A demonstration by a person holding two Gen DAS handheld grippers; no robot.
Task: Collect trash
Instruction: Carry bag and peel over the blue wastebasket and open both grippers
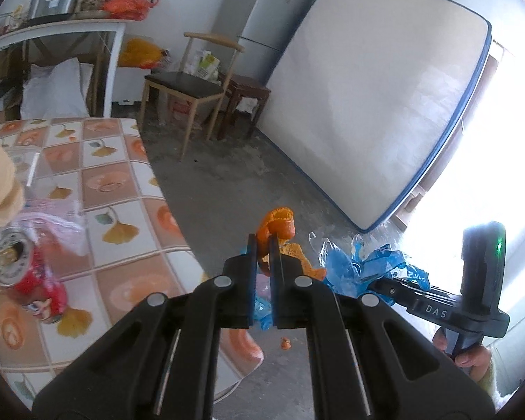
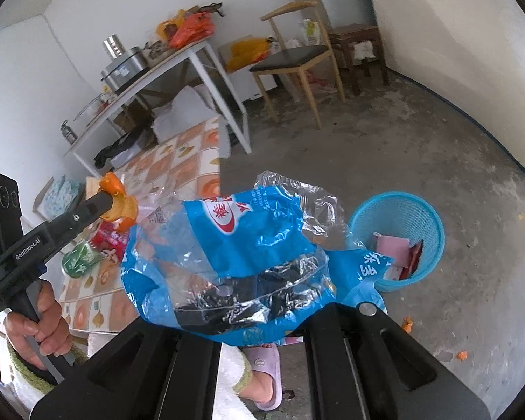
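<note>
Your orange peel point(image 1: 276, 225) sits clamped in the left gripper point(image 1: 262, 245) beyond the table point(image 1: 129, 175) edge; your right gripper point(image 2: 259, 301) is clamped on the blue plastic bag point(image 2: 241, 245), near the blue wastebasket point(image 2: 397, 231)

daylight, bright | window point(image 1: 490, 175) glare blown out | fisheye edges warped, dark corners

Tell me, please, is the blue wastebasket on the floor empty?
No, the blue wastebasket already holds pink and red wrappers, seen through its open top in the right wrist view.
</note>
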